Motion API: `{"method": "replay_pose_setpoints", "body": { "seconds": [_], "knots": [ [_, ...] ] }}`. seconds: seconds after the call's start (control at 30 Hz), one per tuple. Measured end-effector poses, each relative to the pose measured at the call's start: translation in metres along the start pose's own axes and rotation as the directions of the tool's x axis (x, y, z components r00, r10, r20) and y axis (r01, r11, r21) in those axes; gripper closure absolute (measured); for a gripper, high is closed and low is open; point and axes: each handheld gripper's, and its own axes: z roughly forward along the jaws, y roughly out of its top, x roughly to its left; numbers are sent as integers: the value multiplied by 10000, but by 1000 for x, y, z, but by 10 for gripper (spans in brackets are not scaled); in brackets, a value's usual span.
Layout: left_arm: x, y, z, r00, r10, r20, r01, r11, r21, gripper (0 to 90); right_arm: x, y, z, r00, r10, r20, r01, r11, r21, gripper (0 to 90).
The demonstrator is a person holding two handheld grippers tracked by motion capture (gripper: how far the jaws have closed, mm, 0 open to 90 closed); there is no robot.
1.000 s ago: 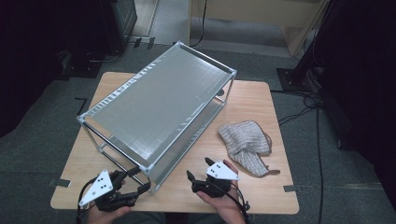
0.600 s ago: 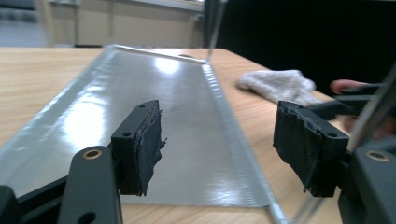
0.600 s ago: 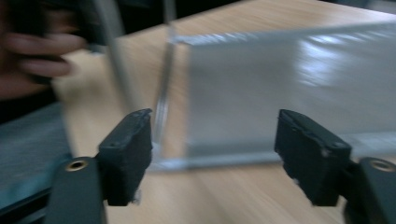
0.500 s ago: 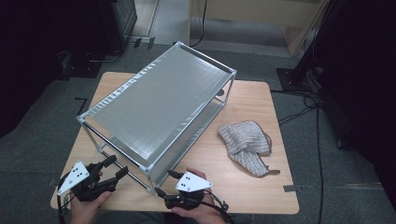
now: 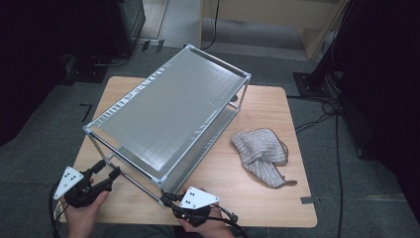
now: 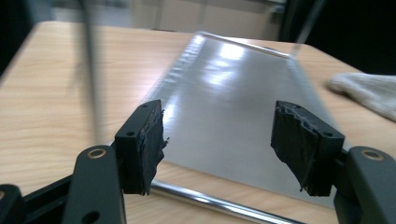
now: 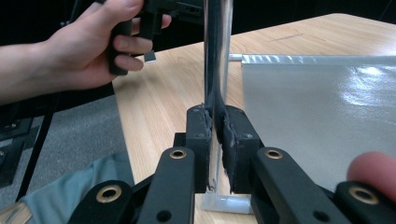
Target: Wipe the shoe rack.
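Jaws of the right hand-held gripper have just closed on the rack leg; left hand-held gripper gapes wide.

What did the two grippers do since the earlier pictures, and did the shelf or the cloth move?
Both grippers slid left along the table's near edge. The right gripper has just been closing its jaws and now clamps the shelf's near corner post. The left gripper went out past the shelf's left corner, jaws open, holding nothing. The shelf rack, the grey cloth and the table stayed put.
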Motion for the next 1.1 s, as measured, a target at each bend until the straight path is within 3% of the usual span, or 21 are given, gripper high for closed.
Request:
{"method": "replay_pose_setpoints", "body": {
  "seconds": [0.17,0.2,0.23,0.33,0.4,0.47,0.53,0.57,0.63,0.8,1.1],
  "knots": [
    [15,0,6,9939,-405,-1024,423,9990,150,353,-5,-5,-15,9997,-116,-219,117,9999,44,824],
    [16,0,7,9935,-406,-1062,429,9989,192,359,-7,-6,-19,9993,-168,-320,170,9998,73,824],
    [17,0,10,9926,-294,-1176,324,9992,238,369,-7,-6,-21,9991,-178,-392,182,9998,101,824],
    [20,0,21,9820,389,-1848,-286,9979,580,429,-9,-8,-28,9981,-263,-562,273,9995,167,824],
    [23,0,29,9840,523,-1702,-416,9970,657,489,-10,-9,-31,9983,-245,-535,254,9995,164,824],
    [25,0,33,9873,592,-1473,-487,9960,743,626,-9,-10,-33,9986,-210,-481,217,9997,150,824],
    [25,1,35,9922,881,-883,-806,9930,860,755,-9,-10,-33,9990,-230,-386,236,9996,138,824],
    [22,1,35,9862,1268,-1061,-1165,9883,982,795,-9,-11,-34,9991,-241,-347,246,9996,134,824],
    [20,2,34,9829,1475,-1102,-1352,9845,1120,806,-11,-11,-35,9991,-242,-342,246,9996,115,824],
    [20,-1,25,9845,1480,-937,-1367,9837,1168,808,-18,-12,-39,9995,-200,-245,203,9997,123,824],
    [22,-9,-3,9868,1251,-1026,-1118,9857,1263,806,-35,-9,-35,9996,-154,-249,157,9998,140,824]
  ]
}}
